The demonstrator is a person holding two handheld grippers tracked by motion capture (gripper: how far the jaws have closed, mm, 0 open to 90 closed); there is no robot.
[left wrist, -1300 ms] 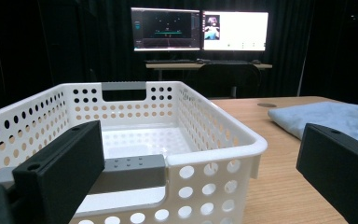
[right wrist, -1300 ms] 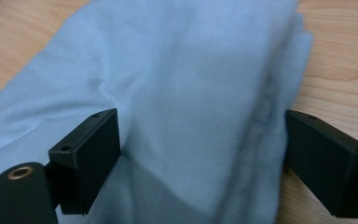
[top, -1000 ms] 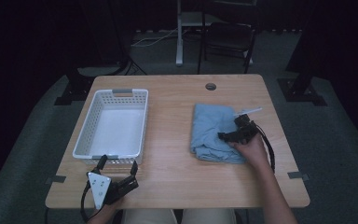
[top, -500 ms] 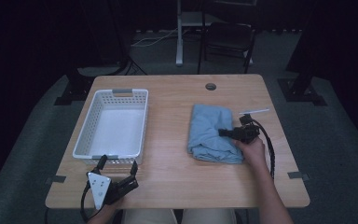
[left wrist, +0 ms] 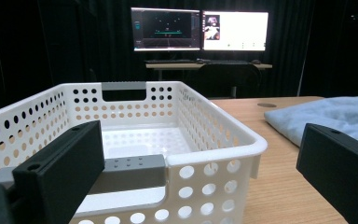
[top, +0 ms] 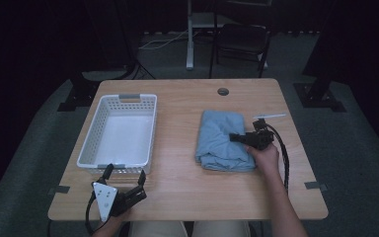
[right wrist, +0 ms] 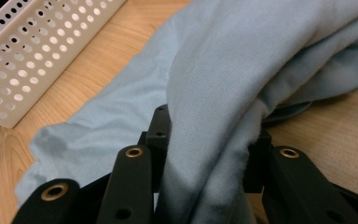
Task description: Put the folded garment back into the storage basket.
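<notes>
The right tool has slid a little further over the blue cloth and is now pinched tight on a fold of it. The cloth lies on the desk, right under this tool. The left tool waits wide open, holding nothing, just in front of the white basket, so lifting likely comes next.

In the right gripper view, the fold of the blue cloth pinched between the jaws covers their inner faces, and the bottom edge cuts off the cloth and the right gripper. The top-left corner crops the white basket. In the left gripper view, the right edge cuts off the cloth and one jaw of the left gripper; the other jaw hides the basket's near left corner. In the high view, the small dark disc near the tabletop's far edge is too small to identify.
</notes>
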